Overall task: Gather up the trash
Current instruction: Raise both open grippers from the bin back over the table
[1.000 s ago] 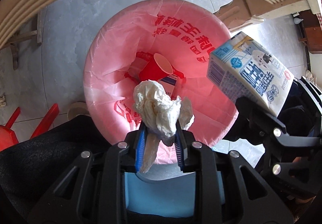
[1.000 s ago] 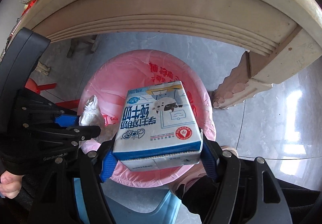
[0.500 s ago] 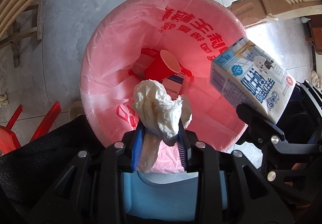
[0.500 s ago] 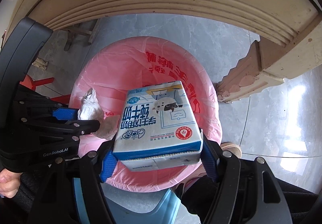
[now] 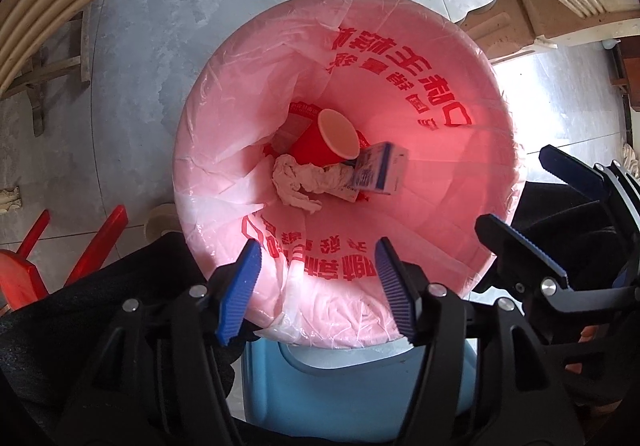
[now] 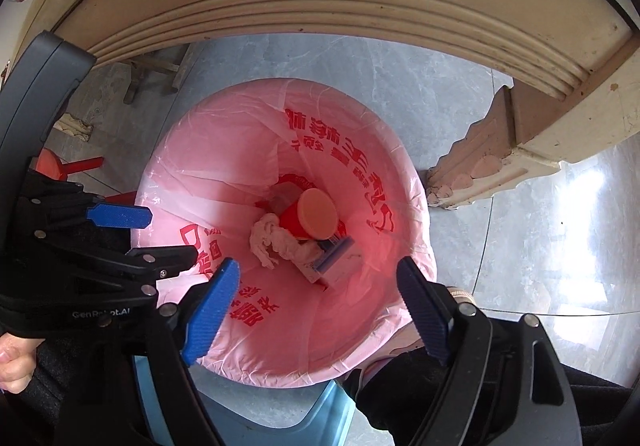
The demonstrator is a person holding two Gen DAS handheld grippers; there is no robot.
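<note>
Cream table edge [image 6: 320,5] arcs over the top of both views; grey marble-look floor [image 5: 200,25] below it. A carved table leg [image 6: 480,165] stands just beside the bin, on its right in the right wrist view.

Bin lined with a pink bag [image 5: 400,57], red print on the liner, sits on the floor under both grippers. A blue plastic stool [image 5: 340,386] shows at the near edge, below the bin rim. Red plastic pieces [image 5: 92,242] lie on the floor to the left.

Left gripper [image 5: 316,286]: its jaws have just been opening and now stand wide, nothing between the blue pads, poised over the bin's near rim. Right gripper [image 6: 316,298]: its jaws have likewise just been opening, now wide and empty, also above the bin mouth.

Trash at the bin bottom: red paper cup [image 5: 328,141] on its side, mouth toward the camera; blue-and-white milk carton [image 5: 380,169] just right of it, blurred; crumpled white tissue [image 5: 296,181] touching the cup's lower side and the carton.

A hand [image 6: 16,362] grips the left gripper's handle at the left edge of the right wrist view.
</note>
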